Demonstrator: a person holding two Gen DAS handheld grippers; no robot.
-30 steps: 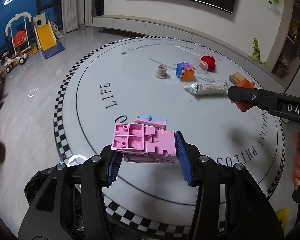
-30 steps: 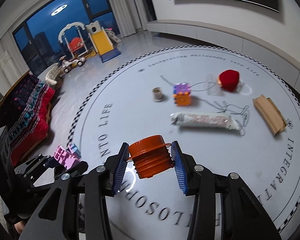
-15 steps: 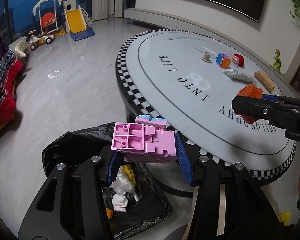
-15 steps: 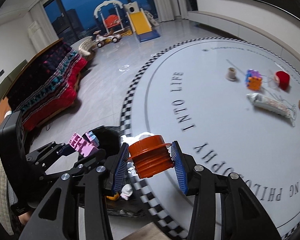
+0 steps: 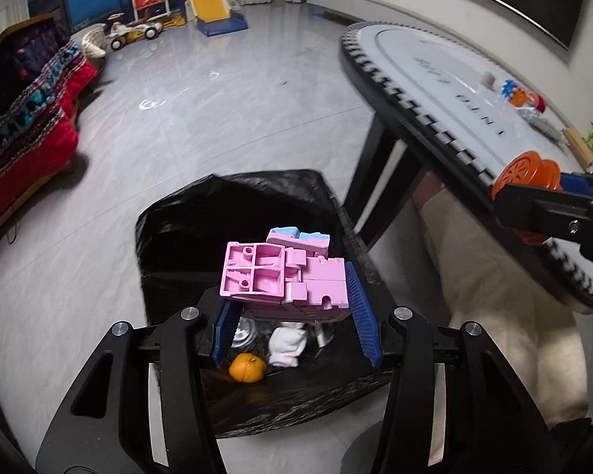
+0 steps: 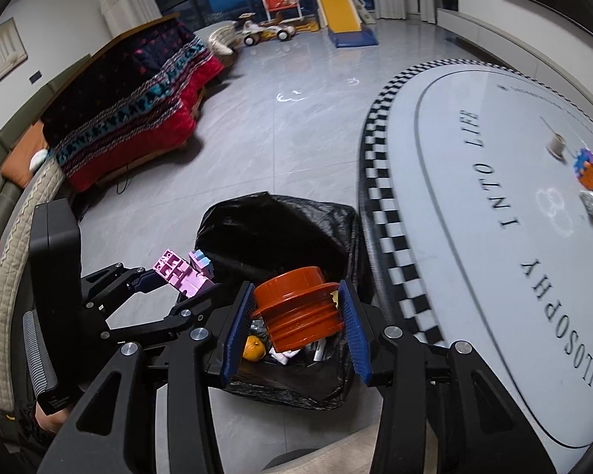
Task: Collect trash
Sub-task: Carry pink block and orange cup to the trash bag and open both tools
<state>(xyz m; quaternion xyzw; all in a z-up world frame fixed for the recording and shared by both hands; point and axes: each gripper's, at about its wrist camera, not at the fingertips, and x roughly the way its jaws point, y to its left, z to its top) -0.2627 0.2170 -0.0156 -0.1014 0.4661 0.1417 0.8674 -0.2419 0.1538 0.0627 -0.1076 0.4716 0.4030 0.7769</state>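
1. Above the open black trash bag (image 5: 257,205), the left gripper (image 5: 292,316) clamps a pink toy block piece (image 5: 284,272) between its blue pads, positioned for a drop into the bag.
2. Beside it, the right gripper (image 6: 296,324) grips an orange ribbed plastic part (image 6: 300,312) over the same opening.
3. Remaining litter lies well apart on the round table (image 6: 494,197), so both loads are held until they clear the bag rim.
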